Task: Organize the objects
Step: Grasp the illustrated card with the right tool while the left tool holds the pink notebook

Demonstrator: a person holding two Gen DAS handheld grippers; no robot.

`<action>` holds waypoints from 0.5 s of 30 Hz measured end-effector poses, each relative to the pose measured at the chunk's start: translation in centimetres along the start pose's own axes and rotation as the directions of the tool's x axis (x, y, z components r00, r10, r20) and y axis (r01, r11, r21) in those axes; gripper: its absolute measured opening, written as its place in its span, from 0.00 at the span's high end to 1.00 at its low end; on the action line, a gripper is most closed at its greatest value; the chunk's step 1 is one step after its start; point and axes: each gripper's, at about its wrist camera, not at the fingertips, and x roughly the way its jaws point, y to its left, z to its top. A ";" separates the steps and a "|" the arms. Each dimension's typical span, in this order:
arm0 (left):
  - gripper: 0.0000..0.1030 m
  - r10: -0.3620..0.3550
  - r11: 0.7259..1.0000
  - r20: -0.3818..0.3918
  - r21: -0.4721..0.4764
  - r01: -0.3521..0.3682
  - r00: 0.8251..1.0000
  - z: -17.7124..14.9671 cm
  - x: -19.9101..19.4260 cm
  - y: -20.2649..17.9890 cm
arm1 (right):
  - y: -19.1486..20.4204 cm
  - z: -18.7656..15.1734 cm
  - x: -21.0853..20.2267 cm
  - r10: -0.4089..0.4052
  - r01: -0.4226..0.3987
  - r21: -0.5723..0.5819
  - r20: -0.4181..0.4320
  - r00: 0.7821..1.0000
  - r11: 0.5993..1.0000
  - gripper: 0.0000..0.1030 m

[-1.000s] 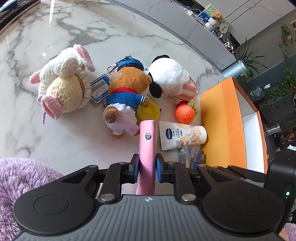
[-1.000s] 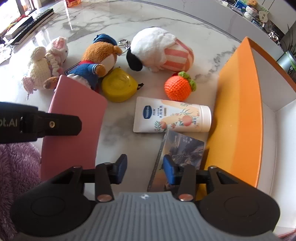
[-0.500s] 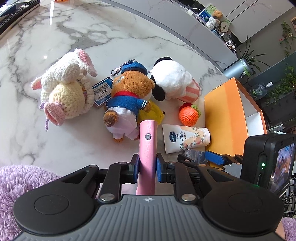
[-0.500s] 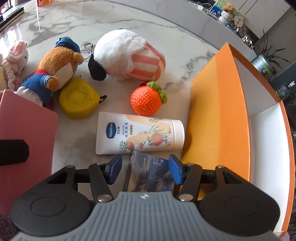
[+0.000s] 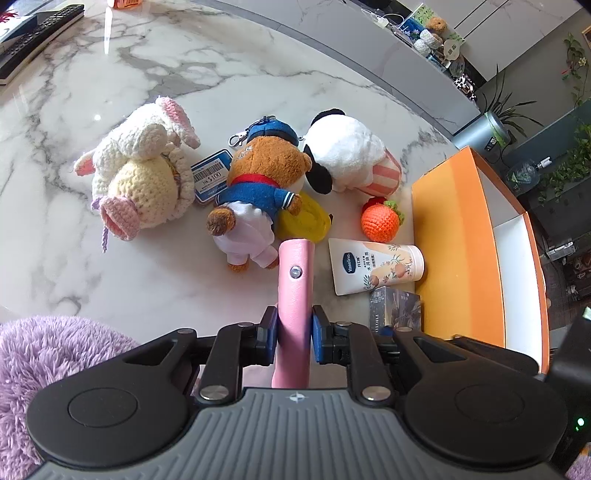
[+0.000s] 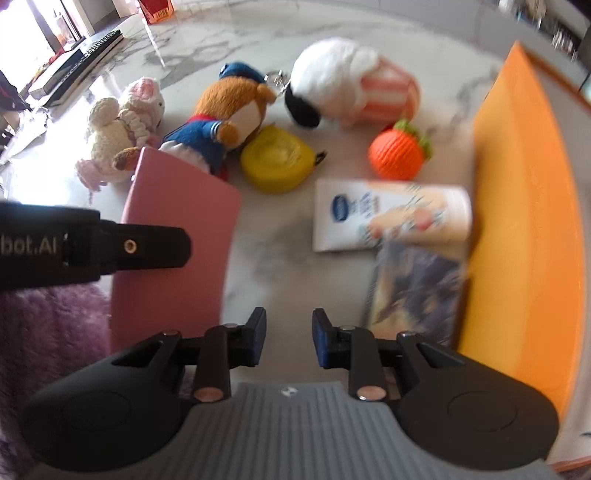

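My left gripper (image 5: 294, 334) is shut on a pink notebook (image 5: 294, 288) held on edge above the marble table; the notebook also shows in the right wrist view (image 6: 173, 236). My right gripper (image 6: 289, 334) is open and empty, above bare table left of a dark photo book (image 6: 413, 291). Ahead lie a Vaseline tube (image 6: 388, 218), a crochet orange (image 6: 397, 153), a yellow tape measure (image 6: 277, 158), a sailor bear (image 5: 258, 184), a white striped plush (image 5: 351, 158) and a crochet bunny (image 5: 144, 181). An orange box (image 5: 458, 251) stands at the right.
A purple fluffy rug (image 5: 48, 362) lies at the near left. A remote and a dark tray (image 5: 33, 33) sit at the table's far left. A blue price tag (image 5: 210, 177) lies between bunny and bear. The right view is motion-blurred.
My right gripper has swung left, off the photo book, and its jaws have narrowed but stay open. My left gripper keeps holding the pink notebook, almost still.
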 end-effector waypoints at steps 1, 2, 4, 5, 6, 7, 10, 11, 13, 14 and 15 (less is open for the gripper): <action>0.79 -0.001 1.000 0.000 -0.001 0.001 1.000 -0.1 0.0 0.0 | -0.2 -0.5 -0.9 -0.023 0.023 0.002 0.036 0.999 1.000 0.60; 0.79 -0.003 1.000 -0.002 -0.002 0.003 1.000 -0.1 0.1 0.0 | -0.6 -0.9 -1.6 -0.033 0.031 0.021 0.067 0.997 0.999 0.52; 0.79 -0.009 1.000 -0.010 0.000 0.009 1.000 -0.2 0.3 0.0 | -0.8 -1.9 -2.3 -0.075 0.071 0.046 0.086 0.993 0.996 0.50; 0.79 -0.013 1.000 -0.015 0.003 0.013 1.000 -0.3 0.4 -0.1 | -0.7 -2.4 -2.2 -0.112 0.109 0.046 0.082 0.990 0.993 0.53; 0.79 -0.017 1.000 -0.019 0.007 0.017 1.000 -0.3 0.5 -0.2 | -0.5 -2.7 -2.0 -0.138 0.135 0.039 0.081 0.987 0.990 0.55; 0.79 -0.022 1.000 -0.022 0.010 0.022 1.000 -0.4 0.6 -0.3 | -0.2 -3.0 -1.8 -0.164 0.161 0.041 0.078 0.983 0.986 0.55; 0.79 -0.032 0.999 -0.025 0.020 0.033 0.999 -0.6 0.7 -0.3 | 0.2 -2.9 -0.9 -0.200 0.197 0.053 0.069 0.977 0.979 0.48; 0.79 -0.033 0.999 -0.023 0.021 0.034 0.999 -0.7 0.7 -0.3 | 0.3 -2.8 -0.7 -0.215 0.213 0.048 0.059 0.975 0.976 0.46; 0.79 -0.029 0.999 -0.018 0.021 0.030 0.999 -0.7 0.6 -0.1 | 0.5 -2.3 -0.1 -0.254 0.252 0.042 0.061 0.965 0.967 0.45; 0.79 -0.029 0.999 -0.017 0.020 0.030 0.999 -0.7 0.6 0.0 | 0.5 -1.9 0.2 -0.279 0.277 0.042 0.059 0.958 0.960 0.45; 0.79 -0.033 0.999 -0.016 0.016 0.034 0.999 -0.6 0.6 0.1 | 0.4 -1.5 0.6 -0.289 0.287 0.052 0.043 0.956 0.957 0.45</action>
